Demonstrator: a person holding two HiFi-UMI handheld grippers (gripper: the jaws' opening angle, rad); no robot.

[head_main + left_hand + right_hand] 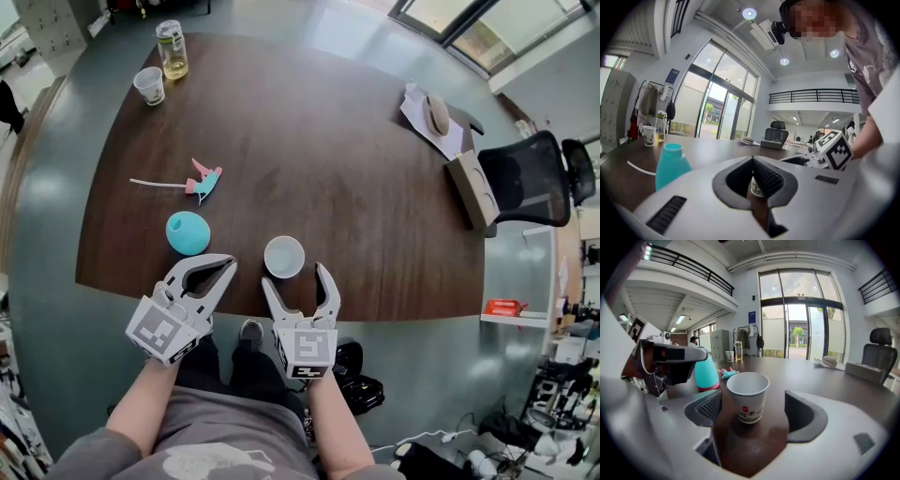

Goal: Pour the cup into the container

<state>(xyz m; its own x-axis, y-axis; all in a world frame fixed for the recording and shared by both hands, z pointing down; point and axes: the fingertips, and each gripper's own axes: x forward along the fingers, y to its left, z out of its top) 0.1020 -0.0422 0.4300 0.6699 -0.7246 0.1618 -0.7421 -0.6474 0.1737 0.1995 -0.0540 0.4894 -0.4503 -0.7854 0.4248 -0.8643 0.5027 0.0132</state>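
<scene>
Right gripper view: our right gripper (750,420) gapes wide to clear the cup (748,397). Our left gripper (225,267) hangs shut, empty, by the bottle (187,232).

Bench (328,169): dark wood.
Lower centre: white paper cup (284,256) stood upright.
Left: teal bottle (187,232); spray head (202,179) lay above it.
Upper left: second cup (149,85) beside jar (172,49).
Right: papers (422,120), box (473,190).

The white plastic left gripper (228,267), topped by its square-marker cube, has its jaws pressed together and points almost level; the matching white right gripper (296,279) just beside it has its jaws spread wide, tilted slightly downward. Both bare forearms (141,403) reach forward
</scene>
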